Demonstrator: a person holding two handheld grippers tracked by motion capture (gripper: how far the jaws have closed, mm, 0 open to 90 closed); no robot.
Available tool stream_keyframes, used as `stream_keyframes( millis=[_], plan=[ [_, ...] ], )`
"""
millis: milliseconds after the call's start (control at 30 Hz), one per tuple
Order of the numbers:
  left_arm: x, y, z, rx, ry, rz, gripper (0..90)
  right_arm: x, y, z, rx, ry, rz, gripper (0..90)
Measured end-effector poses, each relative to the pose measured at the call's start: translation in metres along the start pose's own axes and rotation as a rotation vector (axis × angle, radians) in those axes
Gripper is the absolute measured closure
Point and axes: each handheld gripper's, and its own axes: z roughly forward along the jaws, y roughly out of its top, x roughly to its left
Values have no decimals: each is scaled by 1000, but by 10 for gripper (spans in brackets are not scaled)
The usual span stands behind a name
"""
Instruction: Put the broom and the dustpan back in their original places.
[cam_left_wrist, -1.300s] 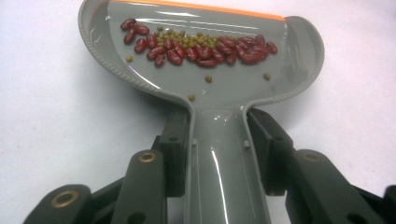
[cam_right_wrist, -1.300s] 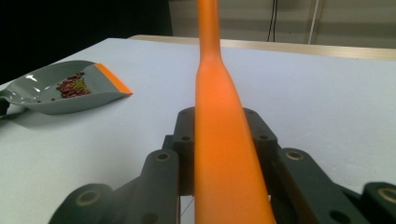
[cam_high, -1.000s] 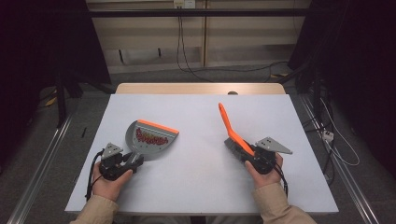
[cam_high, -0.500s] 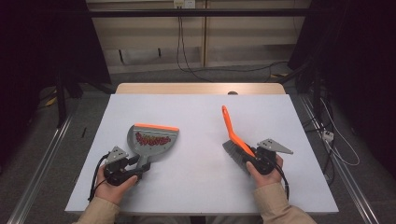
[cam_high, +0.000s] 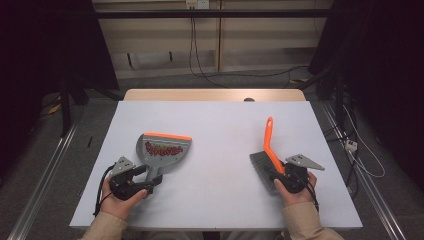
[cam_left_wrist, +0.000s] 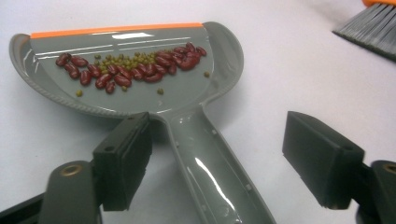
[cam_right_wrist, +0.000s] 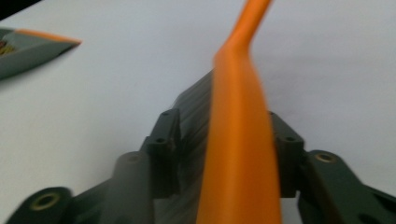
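Note:
A grey dustpan (cam_high: 162, 150) with an orange lip lies flat on the white table (cam_high: 220, 125). It holds a row of red beans (cam_left_wrist: 130, 70) mixed with small green ones. My left gripper (cam_high: 145, 182) is open: its jaws stand wide on either side of the dustpan's handle (cam_left_wrist: 205, 154). My right gripper (cam_high: 282, 177) is shut on the head of an orange brush (cam_high: 268, 142), whose handle points away from me. The grey bristles (cam_high: 260, 162) rest on or just over the table. In the right gripper view the brush (cam_right_wrist: 238, 140) is blurred between the jaws of the right gripper (cam_right_wrist: 224, 135).
The table's front edge runs just behind both hands. A wooden strip (cam_high: 215, 95) borders the far edge. Cables (cam_high: 200, 55) lie on the floor beyond it. A wide stretch of bare table lies between the dustpan and the brush.
The dustpan has come slightly nearer and lies flat, with the left jaws now apart from its handle. The right gripper has carried the brush right and nearer, its handle swinging to point away.

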Motion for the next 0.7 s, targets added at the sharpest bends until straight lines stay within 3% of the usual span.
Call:
stream_keyframes(
  millis=[100, 300, 400, 467, 700],
  plan=[
    [0, 1, -1, -7, 5, 4, 211, 1, -3, -5, 31, 15, 20, 401],
    [0, 4, -4, -33, 3, 8, 190, 10, -7, -15, 68, 64, -18, 332],
    [1, 4, -5, -39, 3, 6, 180, 19, -10, -20, 97, 101, -76, 316],
    [1, 5, -5, -45, 2, 7, 177, 23, -12, -23, 124, 81, -116, 276],
    [2, 9, -5, -73, -7, 26, 151, 9, -14, -39, 84, 86, -78, 195]
  ],
)
